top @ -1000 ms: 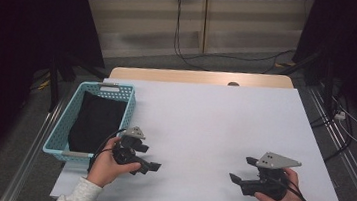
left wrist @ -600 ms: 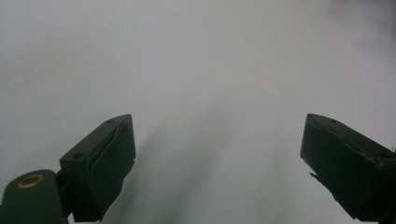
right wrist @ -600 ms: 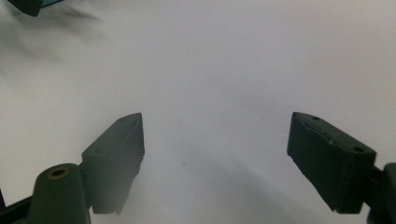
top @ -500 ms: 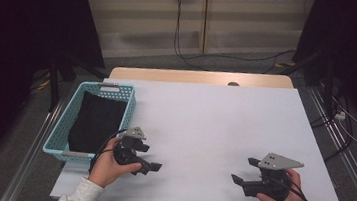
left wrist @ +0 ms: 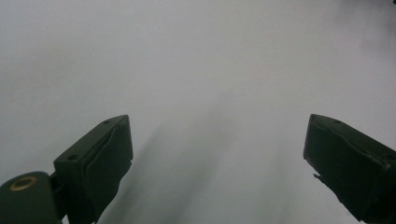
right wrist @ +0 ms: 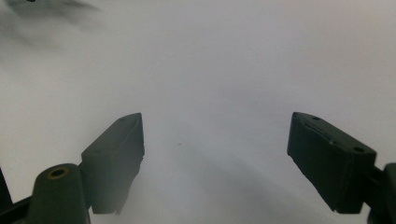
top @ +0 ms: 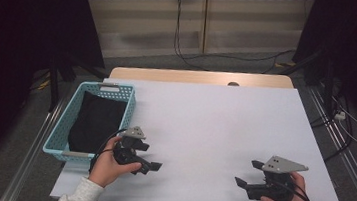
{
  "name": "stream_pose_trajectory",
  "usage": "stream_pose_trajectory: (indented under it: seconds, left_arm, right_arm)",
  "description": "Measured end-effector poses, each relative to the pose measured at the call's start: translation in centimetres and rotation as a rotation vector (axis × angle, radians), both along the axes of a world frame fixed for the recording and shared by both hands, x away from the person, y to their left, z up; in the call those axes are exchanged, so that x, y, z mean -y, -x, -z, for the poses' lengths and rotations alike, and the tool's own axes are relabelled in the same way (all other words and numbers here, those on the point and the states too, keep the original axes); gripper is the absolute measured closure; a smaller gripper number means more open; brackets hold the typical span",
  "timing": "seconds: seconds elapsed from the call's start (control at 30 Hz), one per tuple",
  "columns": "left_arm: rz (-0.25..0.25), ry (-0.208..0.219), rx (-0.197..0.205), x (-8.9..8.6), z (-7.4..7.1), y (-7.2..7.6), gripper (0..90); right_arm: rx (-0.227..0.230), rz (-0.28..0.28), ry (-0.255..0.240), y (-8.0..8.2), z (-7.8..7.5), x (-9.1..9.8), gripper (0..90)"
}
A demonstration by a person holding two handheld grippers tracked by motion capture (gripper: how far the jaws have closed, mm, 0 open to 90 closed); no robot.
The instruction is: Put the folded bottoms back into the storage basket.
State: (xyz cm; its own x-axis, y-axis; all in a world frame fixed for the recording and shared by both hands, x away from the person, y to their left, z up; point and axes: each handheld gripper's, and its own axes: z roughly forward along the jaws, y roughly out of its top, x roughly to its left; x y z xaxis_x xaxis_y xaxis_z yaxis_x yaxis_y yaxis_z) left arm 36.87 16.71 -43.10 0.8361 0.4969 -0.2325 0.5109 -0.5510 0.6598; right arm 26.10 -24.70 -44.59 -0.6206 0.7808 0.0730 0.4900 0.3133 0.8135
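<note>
Both tools rest low over the bare white worktop (top: pixel 213 129) with fingers released wide and nothing between them: the left gripper (top: pixel 146 158) just beside the light-blue perforated plastic basket (top: pixel 60 134), the right gripper (top: pixel 250 176) well apart near the front edge. A folded black cloth (top: pixel 96 122) lies inside the basket. Likely next is reaching in for it; the left should rise over the rim, approach from above and pinch a raised fold.

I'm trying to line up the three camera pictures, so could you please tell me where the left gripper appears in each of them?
High view: the left gripper sits lower left, just right of the blue basket, jaws open over the white table.
Left gripper view: left gripper, its two black jaws rising from the bottom corners, wide apart.
Right gripper view: I cannot make it out here.
Shared landmark: the white table top.
</note>
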Motion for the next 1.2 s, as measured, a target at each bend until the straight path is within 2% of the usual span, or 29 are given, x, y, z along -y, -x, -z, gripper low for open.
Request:
stream_pose_trajectory:
  seconds: [0.2, 1.2]
  left_arm:
    - [-0.001, 0.012, 0.002, -0.12, -0.09, -0.02, 7.5]
    - [0.014, -0.005, 0.018, 0.15, 0.1, -0.03, 7.4]
  right_arm:
    - [0.002, -0.001, 0.0, 0.02, -0.01, 0.06, 17.9]
    - [-0.006, -0.008, 0.008, 0.05, 0.22, 0.14, 17.8]
